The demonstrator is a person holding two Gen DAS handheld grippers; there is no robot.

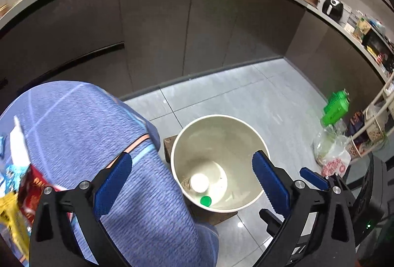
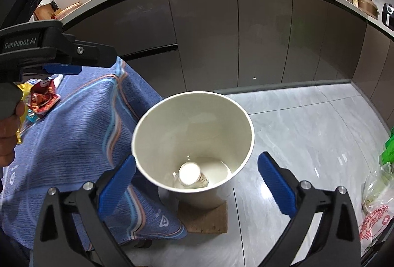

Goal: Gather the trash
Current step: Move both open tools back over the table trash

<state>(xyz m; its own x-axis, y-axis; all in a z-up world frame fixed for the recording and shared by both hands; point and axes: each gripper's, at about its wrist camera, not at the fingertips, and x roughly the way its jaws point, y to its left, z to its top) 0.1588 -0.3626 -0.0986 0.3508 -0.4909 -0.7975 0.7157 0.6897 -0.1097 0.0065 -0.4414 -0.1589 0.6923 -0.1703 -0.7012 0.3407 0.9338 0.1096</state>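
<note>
- Trash, a white-capped bottle (image 2: 190, 174) and green cap (image 1: 205, 200), lies in the bin (image 2: 147, 124).
- Left gripper (image 1: 192, 185) and right gripper (image 2: 197, 183) hover above, fingers apart, empty.
- Red wrapper (image 2: 41, 98) waits at nine o'clock on the blue cloth (image 2: 81, 139), likely next.

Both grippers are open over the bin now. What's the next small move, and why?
Probably swing the left gripper back over the blue cloth toward the red wrapper. Both grippers are empty, the bottle already lies in the bin, and wrappers remain on the cloth.
</note>
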